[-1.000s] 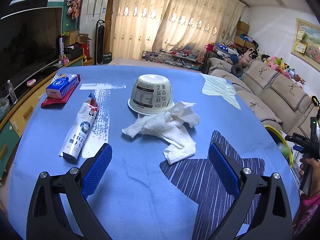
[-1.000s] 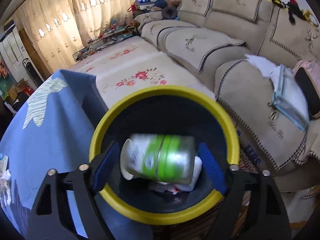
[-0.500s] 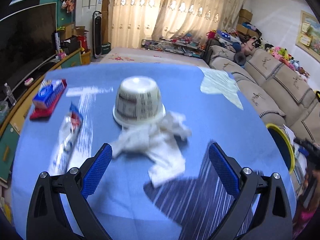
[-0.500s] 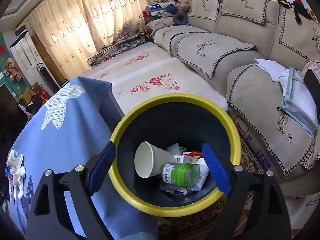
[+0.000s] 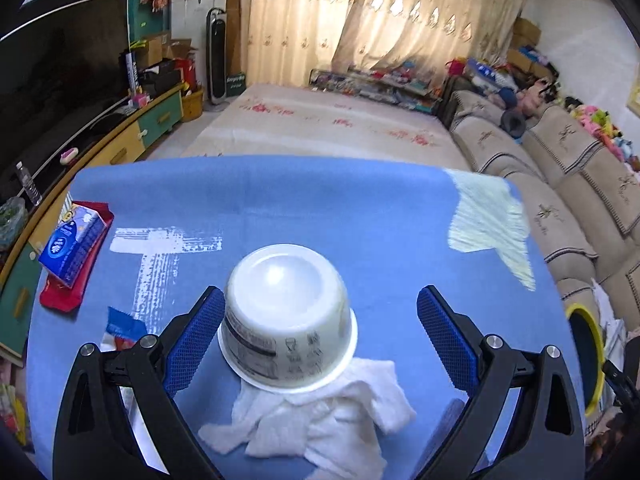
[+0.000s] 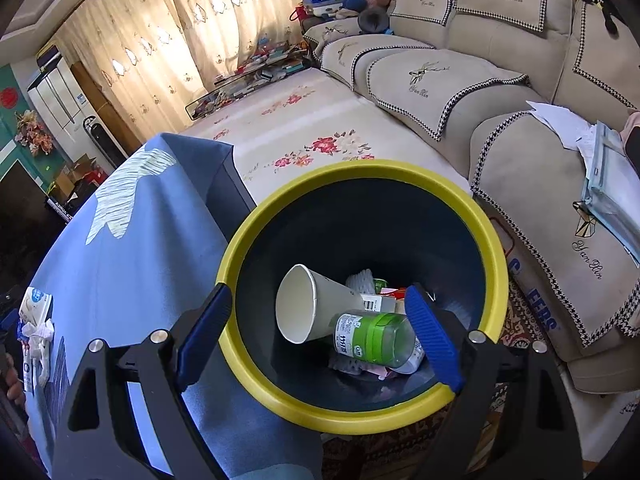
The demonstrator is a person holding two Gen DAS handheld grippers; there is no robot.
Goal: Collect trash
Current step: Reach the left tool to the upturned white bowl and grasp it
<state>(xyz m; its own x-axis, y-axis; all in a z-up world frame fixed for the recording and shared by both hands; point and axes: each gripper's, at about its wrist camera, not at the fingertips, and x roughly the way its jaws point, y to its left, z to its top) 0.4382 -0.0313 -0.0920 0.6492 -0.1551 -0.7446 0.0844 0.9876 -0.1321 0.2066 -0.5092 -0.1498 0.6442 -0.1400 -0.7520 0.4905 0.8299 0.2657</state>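
Left wrist view: the left gripper (image 5: 318,334) stands with its jaws spread wide around an upturned white bowl (image 5: 287,318) on the blue tablecloth (image 5: 320,208). The left pad (image 5: 192,338) sits just beside the bowl's wall, perhaps brushing it; the right pad (image 5: 446,338) is well apart, so nothing is gripped. The bowl's rim rests on a crumpled white tissue (image 5: 316,416). A tube (image 5: 120,330) peeks out behind the left finger, and a blue tissue pack (image 5: 70,244) lies on a red wrapper (image 5: 60,298) near the table's left edge. The yellow-rimmed bin (image 5: 585,356) shows at the far right.

To grip well, the bowl likely needs centring between the pads before closing, with the squeeze placed low on the wall, above the flared rim, since the tapered side may slip upward. A gentle close seems wise on thin plastic. The tissue may drag along or stay behind; it wants a separate pickup.

Right wrist view: the right gripper (image 6: 318,338) hangs over the bin (image 6: 360,412), jaws wide and empty. Inside lie a paper cup (image 6: 312,306), a green-labelled bottle (image 6: 374,338) and scraps. The bowl and tissue (image 6: 38,338) appear small at the far left on the cloth.
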